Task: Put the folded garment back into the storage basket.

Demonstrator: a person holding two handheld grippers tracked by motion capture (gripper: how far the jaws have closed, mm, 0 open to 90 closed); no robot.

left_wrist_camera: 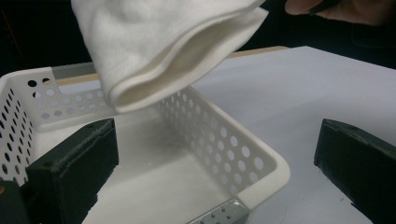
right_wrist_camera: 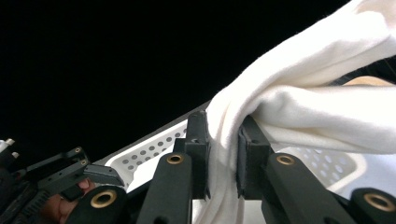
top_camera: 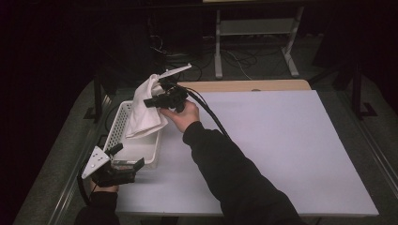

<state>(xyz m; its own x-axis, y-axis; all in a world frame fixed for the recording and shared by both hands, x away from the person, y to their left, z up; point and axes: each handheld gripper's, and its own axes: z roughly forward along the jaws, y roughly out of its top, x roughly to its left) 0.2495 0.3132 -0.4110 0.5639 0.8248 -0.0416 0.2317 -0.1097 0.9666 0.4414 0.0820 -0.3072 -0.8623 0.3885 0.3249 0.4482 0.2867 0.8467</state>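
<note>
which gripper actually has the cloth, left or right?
The right gripper: its jaws are clamped on the white cloth, holding it above the white basket. The left gripper sits open at the basket's near corner, gripping nothing.

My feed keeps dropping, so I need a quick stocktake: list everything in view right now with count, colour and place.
cloth: one, white, hanging folded from the right gripper above the basket
basket: one, white perforated plastic, at the left edge of the table
table: one, white top with a wooden strip along the far edge, centre of the high view
frame stand: one, pale grey, on the floor beyond the table
cables: several, dark and light, on the floor by the stand
left gripper: one, black with a grey plate, fingers apart astride the basket's near corner
right gripper: one, black, fingers shut on the cloth
sleeves: two, black, coming in from the bottom
</note>
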